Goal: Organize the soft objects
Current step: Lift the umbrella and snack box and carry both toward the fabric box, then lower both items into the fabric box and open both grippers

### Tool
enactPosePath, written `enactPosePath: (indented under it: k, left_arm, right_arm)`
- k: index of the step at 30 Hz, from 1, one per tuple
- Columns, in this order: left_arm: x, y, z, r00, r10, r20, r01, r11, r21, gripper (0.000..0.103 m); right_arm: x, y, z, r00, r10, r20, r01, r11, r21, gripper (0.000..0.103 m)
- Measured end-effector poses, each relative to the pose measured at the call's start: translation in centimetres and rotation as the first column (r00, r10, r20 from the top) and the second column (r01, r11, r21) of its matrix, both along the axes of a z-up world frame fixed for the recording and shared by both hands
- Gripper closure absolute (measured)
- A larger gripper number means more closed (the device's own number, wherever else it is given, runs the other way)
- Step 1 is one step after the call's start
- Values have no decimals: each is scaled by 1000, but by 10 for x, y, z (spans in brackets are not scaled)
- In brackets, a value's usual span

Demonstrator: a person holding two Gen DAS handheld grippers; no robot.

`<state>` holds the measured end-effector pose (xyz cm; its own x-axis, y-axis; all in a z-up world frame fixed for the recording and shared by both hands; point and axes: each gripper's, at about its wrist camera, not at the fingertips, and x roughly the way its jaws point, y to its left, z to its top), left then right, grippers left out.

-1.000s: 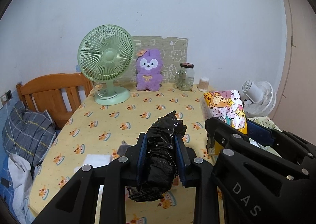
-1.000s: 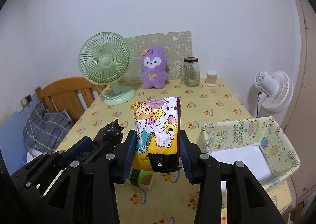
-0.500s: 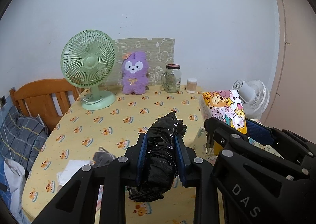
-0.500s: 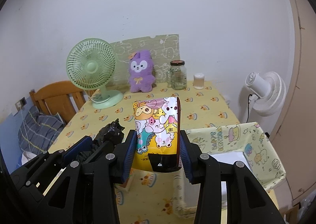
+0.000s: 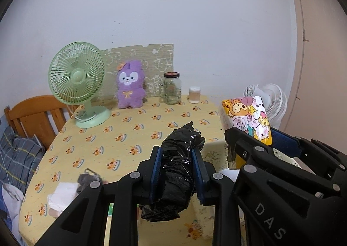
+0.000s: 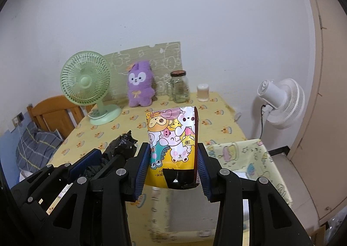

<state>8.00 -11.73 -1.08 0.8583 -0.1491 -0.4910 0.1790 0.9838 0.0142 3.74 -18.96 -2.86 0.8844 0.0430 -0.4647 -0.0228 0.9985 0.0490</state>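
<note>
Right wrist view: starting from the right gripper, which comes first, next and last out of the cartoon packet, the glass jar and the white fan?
1. The cartoon packet: clamped between the fingers of the right gripper, so nearest.
2. The glass jar: at the far edge of the table, beside the purple plush.
3. The white fan: off the table to the right, near the wall; about as far as the jar, too close to call.
</note>
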Motion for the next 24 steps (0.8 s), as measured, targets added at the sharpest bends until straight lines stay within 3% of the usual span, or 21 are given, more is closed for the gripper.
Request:
enactPosePath:
  k: [24]
  left_arm:
    - [26, -66, -28, 992, -119, -50, 120, 993, 23, 75]
  right_arm:
    - [12, -64, -23, 993, -114, -34, 113, 993, -17, 57]
